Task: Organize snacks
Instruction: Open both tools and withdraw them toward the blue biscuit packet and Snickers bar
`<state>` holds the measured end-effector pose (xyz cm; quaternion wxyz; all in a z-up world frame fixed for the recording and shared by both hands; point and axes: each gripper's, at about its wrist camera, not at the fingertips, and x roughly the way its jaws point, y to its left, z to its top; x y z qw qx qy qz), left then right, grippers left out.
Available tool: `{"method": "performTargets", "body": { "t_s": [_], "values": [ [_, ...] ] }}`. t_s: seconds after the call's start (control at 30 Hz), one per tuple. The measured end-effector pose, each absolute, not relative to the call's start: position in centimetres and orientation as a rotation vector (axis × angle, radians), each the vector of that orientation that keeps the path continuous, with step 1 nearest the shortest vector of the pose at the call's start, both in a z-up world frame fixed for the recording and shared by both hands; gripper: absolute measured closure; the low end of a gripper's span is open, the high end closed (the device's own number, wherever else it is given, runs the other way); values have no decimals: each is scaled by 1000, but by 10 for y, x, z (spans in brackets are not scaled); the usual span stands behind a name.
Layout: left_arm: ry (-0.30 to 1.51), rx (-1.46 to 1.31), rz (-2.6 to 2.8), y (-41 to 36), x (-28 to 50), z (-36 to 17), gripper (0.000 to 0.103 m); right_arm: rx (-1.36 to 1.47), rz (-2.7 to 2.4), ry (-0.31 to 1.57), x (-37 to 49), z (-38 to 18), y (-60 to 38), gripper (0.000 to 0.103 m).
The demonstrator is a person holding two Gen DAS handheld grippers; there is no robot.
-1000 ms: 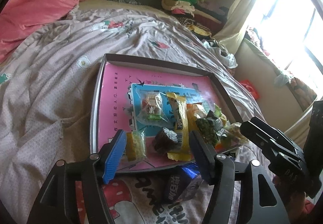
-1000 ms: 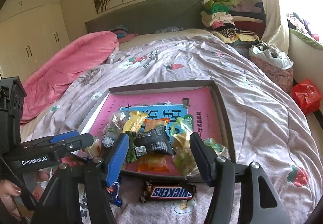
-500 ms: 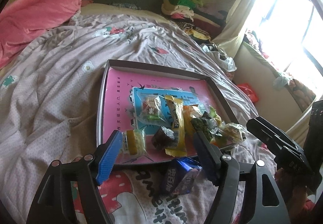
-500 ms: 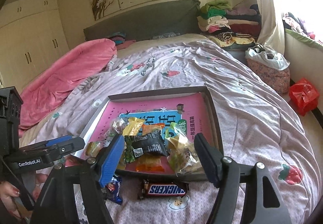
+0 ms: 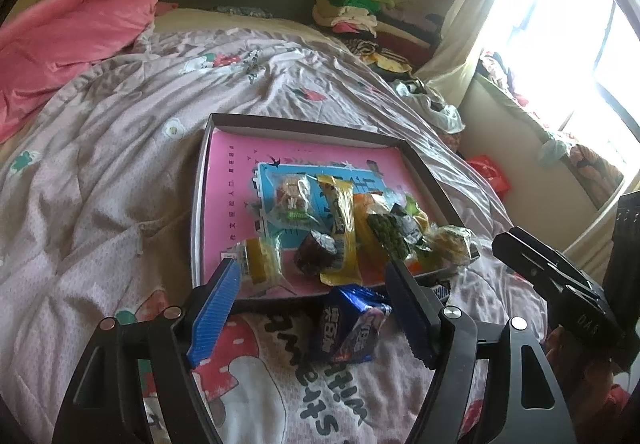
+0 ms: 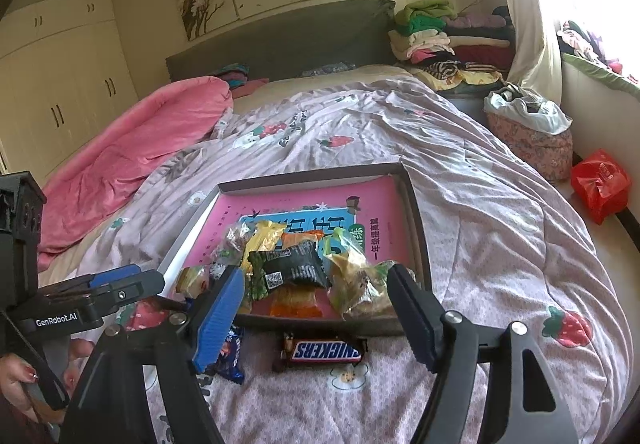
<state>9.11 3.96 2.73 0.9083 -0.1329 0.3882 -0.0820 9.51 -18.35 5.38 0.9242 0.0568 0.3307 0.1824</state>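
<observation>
A shallow box tray (image 5: 197, 211) with a pink printed bottom lies on the bedcover, and several snack packets are piled at its near end. Among them are a yellow bar (image 5: 340, 228), a dark foil round (image 5: 316, 254) and a black packet (image 6: 292, 268). A blue packet (image 5: 352, 328) and a Snickers bar (image 6: 324, 352) lie on the cover just in front of the tray. My left gripper (image 5: 312, 272) hovers open above the blue packet, holding nothing. My right gripper (image 6: 316, 276) is above the Snickers bar; its jaws are opening with nothing between them.
A pink duvet (image 5: 60, 43) is bunched at the far left by the headboard. Folded clothes (image 6: 432, 31) are stacked at the back right. A stuffed bag (image 6: 528, 131) and a red bag (image 6: 600, 187) sit beside the bed under the window. A hand (image 6: 24, 376) holds the left gripper.
Both grippers have drawn back a little from the tray, and their jaws stand wider. The blue packet and the Snickers bar show more fully in front of the tray.
</observation>
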Motion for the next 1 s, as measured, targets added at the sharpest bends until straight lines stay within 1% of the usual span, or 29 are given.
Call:
{"method": "performTargets", "body": {
  "t_s": [0.3,0.5,1.0],
  "values": [
    [810,-266,-178,36,84,30,27,115,378,691,85,52,-188,29],
    [822,-244,-186,29,76,30,27,114,383,714,79,48,-190,25],
    [895,-211,-209,15,69,12,26,92,393,808,77,22,-186,24]
  ]
}}
